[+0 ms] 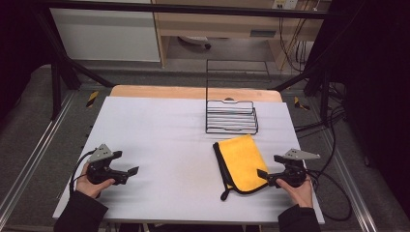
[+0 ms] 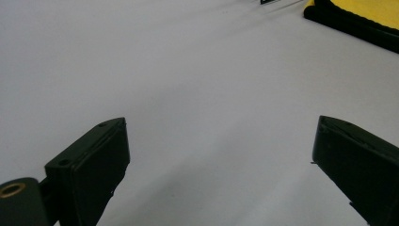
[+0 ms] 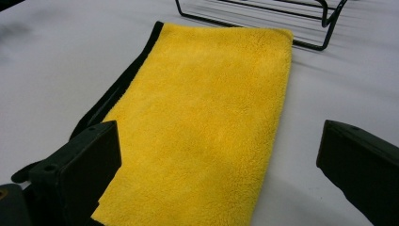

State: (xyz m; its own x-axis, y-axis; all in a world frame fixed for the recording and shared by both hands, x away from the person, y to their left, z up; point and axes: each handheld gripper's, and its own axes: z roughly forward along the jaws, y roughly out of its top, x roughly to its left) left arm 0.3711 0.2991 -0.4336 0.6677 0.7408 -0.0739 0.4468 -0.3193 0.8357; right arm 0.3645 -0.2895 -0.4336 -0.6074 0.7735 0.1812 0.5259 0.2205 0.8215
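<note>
- Left gripper (image 1: 126,175) jaws wide, over bare table (image 1: 159,130).
- Right gripper (image 1: 265,176) jaws wide, at folded yellow cloth (image 1: 241,162).
- Wire rack (image 1: 231,117) just behind cloth.

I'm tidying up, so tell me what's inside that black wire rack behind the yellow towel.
Nothing can be seen in the wire rack; the white table shows through its bars. The yellow towel lies on the table in front of it, apart. What lies under the folded towel is covered.
</note>
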